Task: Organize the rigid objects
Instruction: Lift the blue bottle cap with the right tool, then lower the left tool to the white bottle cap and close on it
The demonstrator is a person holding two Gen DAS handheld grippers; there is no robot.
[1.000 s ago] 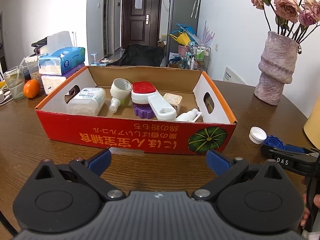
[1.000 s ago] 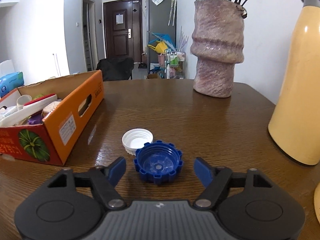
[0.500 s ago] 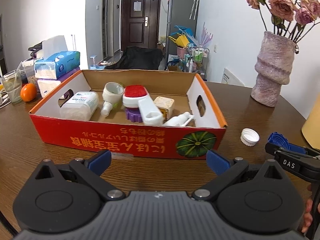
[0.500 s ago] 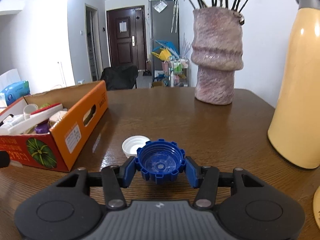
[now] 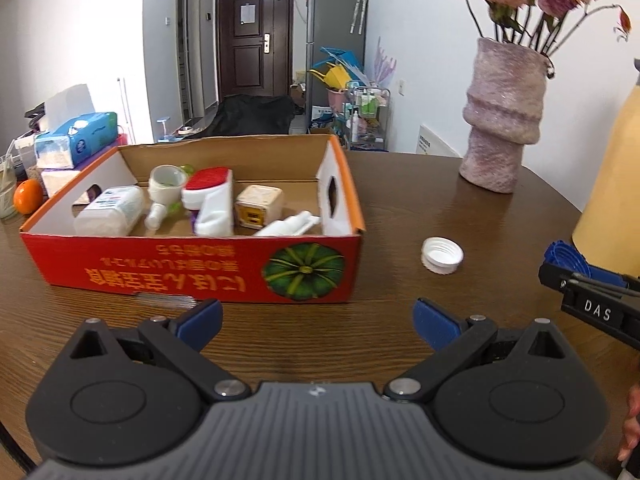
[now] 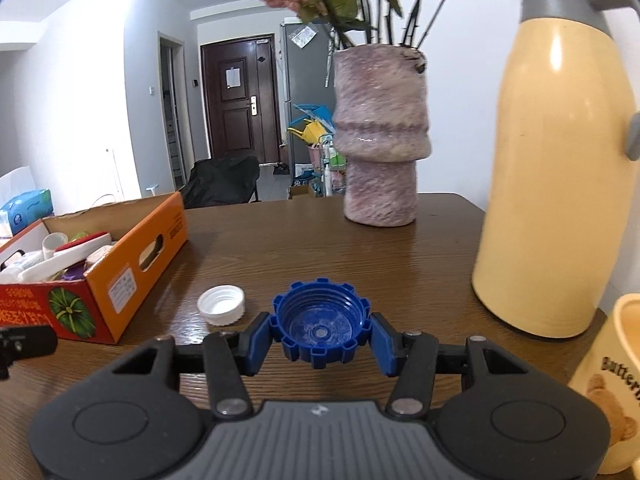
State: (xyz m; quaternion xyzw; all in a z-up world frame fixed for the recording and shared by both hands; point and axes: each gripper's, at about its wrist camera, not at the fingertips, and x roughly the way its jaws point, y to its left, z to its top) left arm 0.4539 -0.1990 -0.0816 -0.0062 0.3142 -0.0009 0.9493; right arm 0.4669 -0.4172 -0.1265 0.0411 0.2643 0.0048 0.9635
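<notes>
My right gripper [image 6: 320, 340] is shut on a blue ribbed cap [image 6: 320, 330], held open side up just above the wooden table; the same cap [image 5: 568, 258] shows at the right edge of the left wrist view. A white cap [image 6: 221, 305] [image 5: 442, 255] lies on the table between the blue cap and the red cardboard box [image 5: 192, 272] [image 6: 96, 300]. The box holds several bottles, a red-topped brush and small containers. My left gripper [image 5: 316, 320] stands open over bare table in front of the box, with nothing between its fingers.
A pink vase [image 6: 380, 140] with dried roses stands at the back. A cream thermos jug [image 6: 560, 160] and a cream mug [image 6: 616, 380] stand at the right. Tissue packs [image 5: 72, 144], an orange [image 5: 27, 196] and a glass sit left of the box.
My right gripper closed on the blue cap and lifted it slightly off the table. Both grippers shifted sideways; the box now sits further left in the left wrist view.
</notes>
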